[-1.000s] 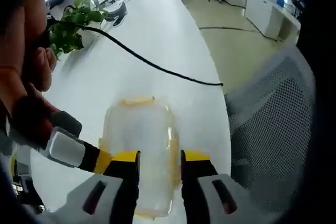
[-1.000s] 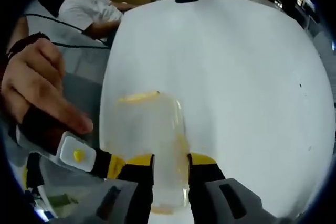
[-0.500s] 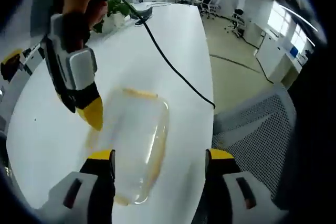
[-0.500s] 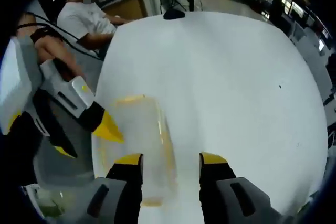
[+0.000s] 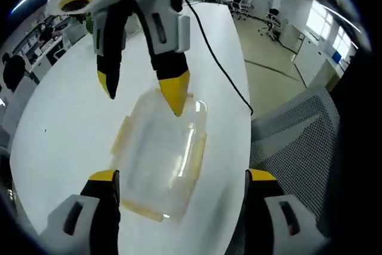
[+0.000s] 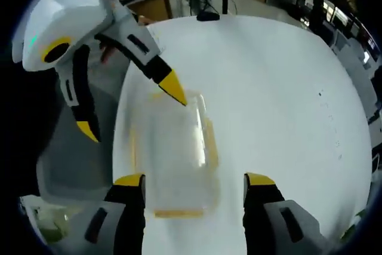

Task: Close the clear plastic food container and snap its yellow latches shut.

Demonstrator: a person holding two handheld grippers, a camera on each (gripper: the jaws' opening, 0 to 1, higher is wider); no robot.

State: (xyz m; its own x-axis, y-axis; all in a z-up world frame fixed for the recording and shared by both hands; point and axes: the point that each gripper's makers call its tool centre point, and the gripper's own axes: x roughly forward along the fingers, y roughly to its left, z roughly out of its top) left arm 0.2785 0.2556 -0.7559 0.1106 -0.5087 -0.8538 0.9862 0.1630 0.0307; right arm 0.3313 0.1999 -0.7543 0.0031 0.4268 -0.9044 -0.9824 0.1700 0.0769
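In the left gripper view, your left gripper (image 5: 179,183) has its jaws spread wide, one yellow-tipped finger at each lower corner, and the clear plastic container (image 5: 161,156) lies flat on the white table (image 5: 65,111) between and just beyond them, touched by neither. The lid is on the box, and yellow latches (image 5: 199,150) run along its sides and ends. Above it your right gripper (image 5: 140,91) reaches in from the top of the view, also open — one yellow tip hangs over the bare table to the left of the box, the other sits at the far edge of the lid; whether it presses the plastic you cannot tell from here. A black cable (image 5: 218,67) trails across the table behind, and a mesh-backed chair (image 5: 298,147) stands off the table's right edge.

In the right gripper view, your left gripper (image 6: 128,108) comes in from the upper left with its jaws apart: one tip points down beyond the table's left edge, the other rests at the far left corner of the container (image 6: 170,156). The box lies on the table (image 6: 280,100) between the parted jaws of your right gripper (image 6: 194,192), clear of both fingers, with a yellow latch (image 6: 179,212) along its near edge and another down its right side.
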